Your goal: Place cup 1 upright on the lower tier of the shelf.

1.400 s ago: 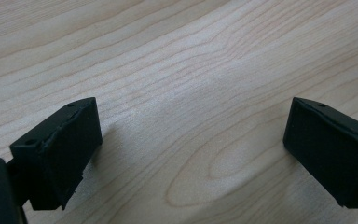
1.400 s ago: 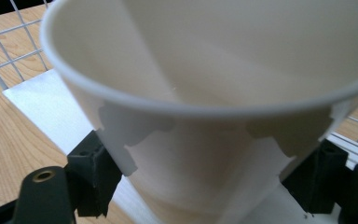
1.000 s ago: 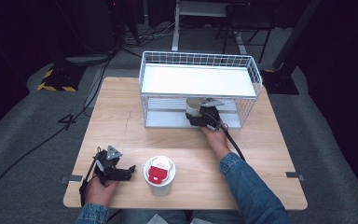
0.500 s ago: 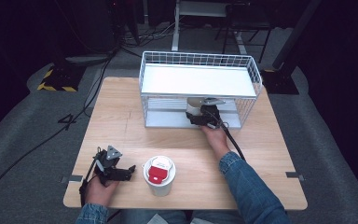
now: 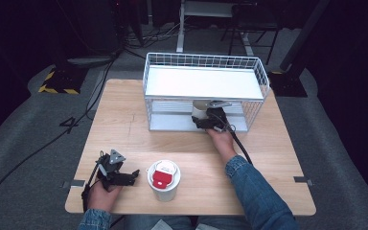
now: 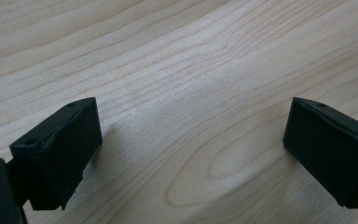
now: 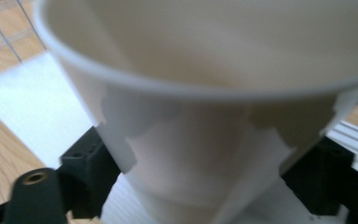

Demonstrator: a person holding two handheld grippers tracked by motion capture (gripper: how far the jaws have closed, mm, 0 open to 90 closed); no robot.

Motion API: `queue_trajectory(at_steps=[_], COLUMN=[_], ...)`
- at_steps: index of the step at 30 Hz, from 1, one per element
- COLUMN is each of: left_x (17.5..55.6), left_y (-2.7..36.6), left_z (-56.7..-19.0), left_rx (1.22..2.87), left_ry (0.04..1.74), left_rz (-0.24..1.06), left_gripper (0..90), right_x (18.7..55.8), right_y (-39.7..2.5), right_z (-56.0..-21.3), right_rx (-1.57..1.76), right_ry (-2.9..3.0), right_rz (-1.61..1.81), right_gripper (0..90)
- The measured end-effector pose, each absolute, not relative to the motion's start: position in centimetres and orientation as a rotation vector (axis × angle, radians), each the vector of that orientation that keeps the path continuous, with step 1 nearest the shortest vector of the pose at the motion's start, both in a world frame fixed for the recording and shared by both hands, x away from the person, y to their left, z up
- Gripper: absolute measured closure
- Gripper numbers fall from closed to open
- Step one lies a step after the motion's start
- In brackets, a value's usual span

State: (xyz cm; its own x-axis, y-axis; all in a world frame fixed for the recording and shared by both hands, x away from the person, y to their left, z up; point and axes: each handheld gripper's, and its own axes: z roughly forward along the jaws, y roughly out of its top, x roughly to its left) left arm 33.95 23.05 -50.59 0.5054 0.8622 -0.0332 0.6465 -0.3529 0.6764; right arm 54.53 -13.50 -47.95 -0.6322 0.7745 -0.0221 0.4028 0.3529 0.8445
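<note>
Dark room, grey floor with cables, light wood-grain counter (image 5: 278, 158) under everything. My right gripper (image 5: 210, 120) is clamped on a white paper cup (image 5: 200, 109), jaws pressed on both sides of its wall low down. In the right gripper view the cup (image 7: 200, 116) is tapered, smooth, rim blurred by closeness. I have the cup at the open front of the white wire basket (image 5: 206, 64), on its lower level, under the flat white upper shelf. I can't tell whether the cup touches the basket floor. My left gripper (image 5: 133, 174) rests on the counter near the front left corner, jaws spread wide, nothing between them, just bare wood in the left gripper view (image 6: 191, 140). Just beside it to the right stands a second white cup with a red lid insert (image 5: 163, 178), not touched.
</note>
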Motion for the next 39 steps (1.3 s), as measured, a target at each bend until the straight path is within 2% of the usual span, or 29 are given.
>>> queue_trajectory(at_steps=[3,16,21,31,39], left_x=[33.9,33.9,34.0,34.0,33.9], left_y=[23.1,23.1,23.0,23.0,23.0], left_z=[-50.6,-50.6,-50.6,-50.6,-50.6], left_rx=[2.113,2.113,2.111,2.119,2.114], left_ry=[1.229,1.229,1.228,1.226,1.229], left_rz=[0.438,0.438,0.437,0.436,0.438], left_gripper=[4.8,4.8,4.7,4.7,4.7], right_x=[54.6,54.2,53.8,52.0,49.7], right_y=[-13.6,-14.2,-14.5,-15.4,-17.0], right_z=[-48.0,-47.6,-47.4,-46.4,-44.7], right_rx=[1.04,1.036,1.035,1.008,0.991], right_ry=[2.206,2.222,2.227,2.252,2.247], right_rz=[1.189,1.187,1.196,1.195,1.26], right_gripper=[15.3,14.4,8.7,1.5,1.3])
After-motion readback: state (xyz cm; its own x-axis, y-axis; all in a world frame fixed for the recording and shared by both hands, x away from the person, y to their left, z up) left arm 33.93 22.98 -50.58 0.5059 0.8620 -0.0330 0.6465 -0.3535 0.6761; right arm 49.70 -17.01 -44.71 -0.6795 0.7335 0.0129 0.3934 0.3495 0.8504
